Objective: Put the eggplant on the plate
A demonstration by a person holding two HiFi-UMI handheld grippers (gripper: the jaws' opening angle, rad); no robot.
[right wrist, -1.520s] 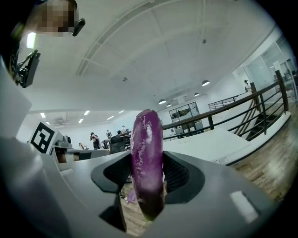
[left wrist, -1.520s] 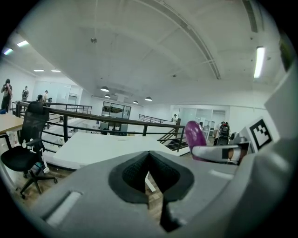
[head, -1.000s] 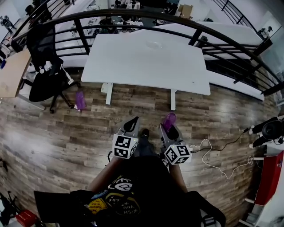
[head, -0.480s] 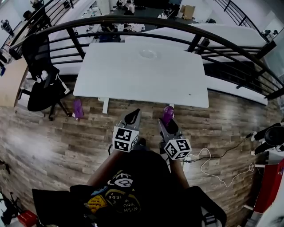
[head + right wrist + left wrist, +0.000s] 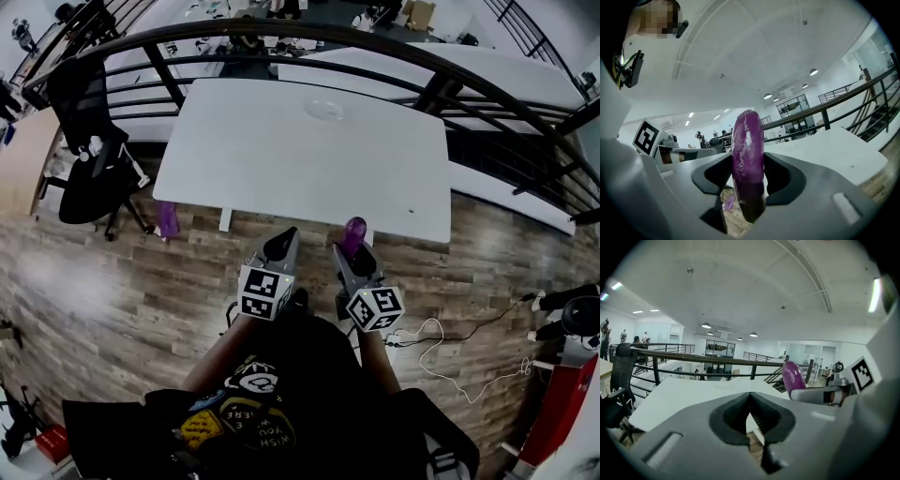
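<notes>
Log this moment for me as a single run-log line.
stage: eggplant held, not yet placed | right gripper: shut on eggplant, upright | left gripper: shut, empty | plate: far side of white table

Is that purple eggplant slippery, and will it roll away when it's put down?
Probably a bit slippery: the eggplant has shiny, smooth skin, though the right gripper holds it upright between its jaws. It looks stiff, standing straight without drooping. Being long and rounded, it may well roll once laid on the plate.
</notes>
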